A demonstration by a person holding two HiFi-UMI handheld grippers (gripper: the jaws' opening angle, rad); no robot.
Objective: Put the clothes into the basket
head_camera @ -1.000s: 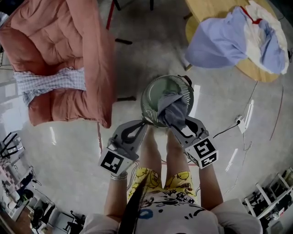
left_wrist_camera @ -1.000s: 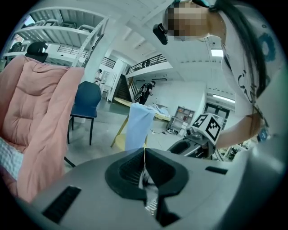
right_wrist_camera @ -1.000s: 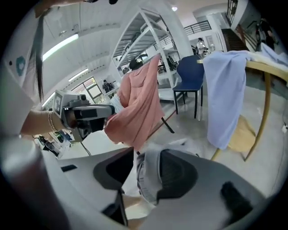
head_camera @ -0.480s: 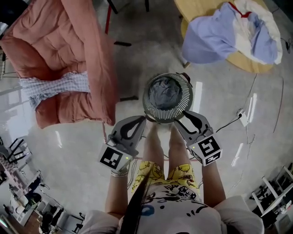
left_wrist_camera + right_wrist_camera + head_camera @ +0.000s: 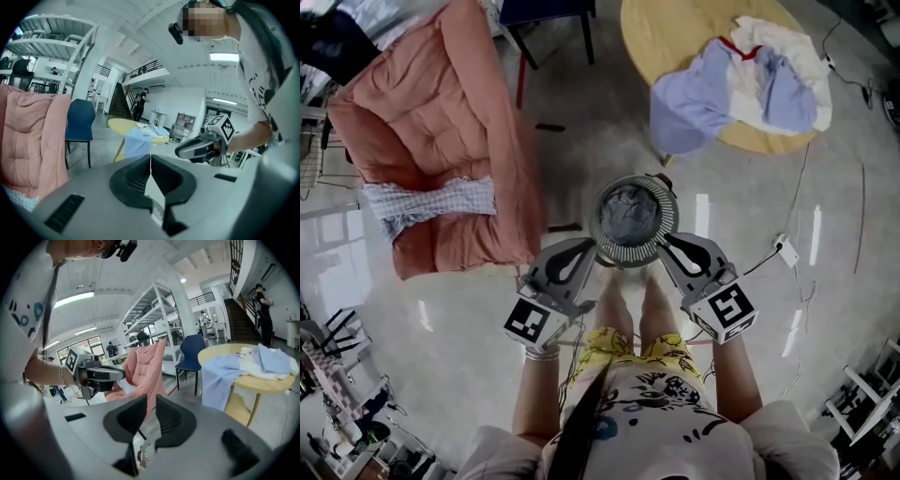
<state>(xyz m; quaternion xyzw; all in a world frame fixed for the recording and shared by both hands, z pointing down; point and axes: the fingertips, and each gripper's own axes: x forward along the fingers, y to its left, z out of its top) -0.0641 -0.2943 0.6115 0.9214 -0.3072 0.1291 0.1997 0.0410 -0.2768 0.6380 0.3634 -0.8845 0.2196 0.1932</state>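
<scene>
Floor (image 5: 750,234): glossy grey; your basket (image 5: 623,256) stands on it by your feet, grey garment (image 5: 628,214) inside.
Worktop (image 5: 666,28): round, far right, clothes (image 5: 741,80) heaped.
Left tool (image 5: 596,245): closed, empty.
Right tool (image 5: 661,240): narrowly apart, just been closing, empty.

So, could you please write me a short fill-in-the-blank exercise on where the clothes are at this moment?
1. The grey garment lies inside the ____ on the floor.
2. The blue and white clothes lie in a heap on the round ____.
3. The chair standing near that heap is ____ in colour.

Missing words: basket; table; blue.
</scene>
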